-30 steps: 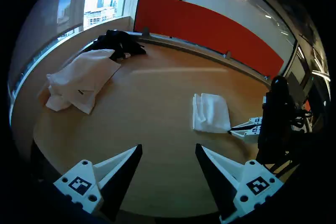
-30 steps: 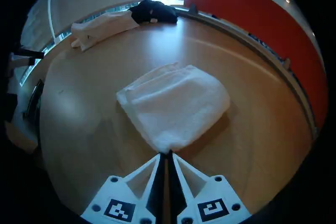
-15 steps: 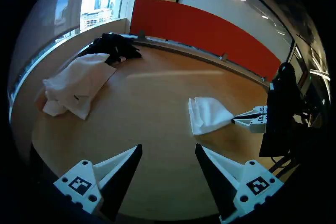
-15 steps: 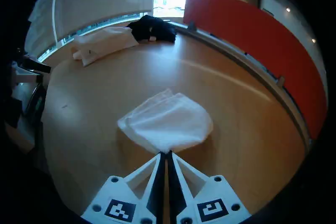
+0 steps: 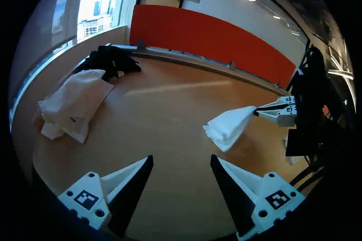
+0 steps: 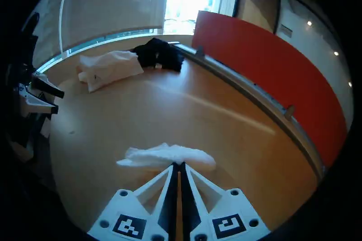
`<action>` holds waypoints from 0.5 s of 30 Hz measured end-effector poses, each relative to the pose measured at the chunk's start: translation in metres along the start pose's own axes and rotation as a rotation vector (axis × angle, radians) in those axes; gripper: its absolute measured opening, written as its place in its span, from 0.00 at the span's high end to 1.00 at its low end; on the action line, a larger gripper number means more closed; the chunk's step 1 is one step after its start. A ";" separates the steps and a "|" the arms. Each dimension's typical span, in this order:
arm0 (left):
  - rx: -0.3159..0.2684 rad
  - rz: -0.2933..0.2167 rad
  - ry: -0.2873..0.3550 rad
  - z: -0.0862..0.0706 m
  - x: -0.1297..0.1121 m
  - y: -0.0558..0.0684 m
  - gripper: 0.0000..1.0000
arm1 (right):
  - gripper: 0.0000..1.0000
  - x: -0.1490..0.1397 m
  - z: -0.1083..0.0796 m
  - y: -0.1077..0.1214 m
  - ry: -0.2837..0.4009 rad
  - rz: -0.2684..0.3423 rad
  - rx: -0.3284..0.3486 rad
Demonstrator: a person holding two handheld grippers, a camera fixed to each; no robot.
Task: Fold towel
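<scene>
White towel [image 5: 228, 128] hangs pinched in right gripper [image 6: 179, 165] (left gripper [image 5: 181, 157] agape).

The pale wooden bench [image 5: 167, 101] has a rounded near edge. A crumpled white cloth [image 5: 72, 105] lies on it along the window side. A black garment [image 5: 108, 60] lies at the cloth's far end, touching it.
</scene>
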State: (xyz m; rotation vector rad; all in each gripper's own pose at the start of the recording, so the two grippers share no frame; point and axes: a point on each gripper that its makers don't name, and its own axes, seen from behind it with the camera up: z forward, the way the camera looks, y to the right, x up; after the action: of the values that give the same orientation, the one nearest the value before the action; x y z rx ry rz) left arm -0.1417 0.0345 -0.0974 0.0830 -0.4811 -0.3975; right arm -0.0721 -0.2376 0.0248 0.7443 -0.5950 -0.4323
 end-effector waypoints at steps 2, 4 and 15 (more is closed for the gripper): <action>-0.009 0.007 0.001 0.002 0.003 0.003 0.06 | 0.96 0.004 -0.008 0.008 0.006 0.006 -0.009; -0.020 0.013 0.001 0.005 0.006 0.007 0.06 | 0.96 0.007 -0.016 0.017 0.011 0.013 -0.022; -0.085 0.035 -0.007 0.020 0.016 0.037 0.06 | 0.96 -0.011 -0.071 0.073 0.008 0.067 -0.116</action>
State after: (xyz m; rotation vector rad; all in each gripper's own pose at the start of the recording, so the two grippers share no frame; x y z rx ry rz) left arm -0.1249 0.0622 -0.0666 -0.0093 -0.4712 -0.3834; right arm -0.0240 -0.1481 0.0329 0.6134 -0.5807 -0.3989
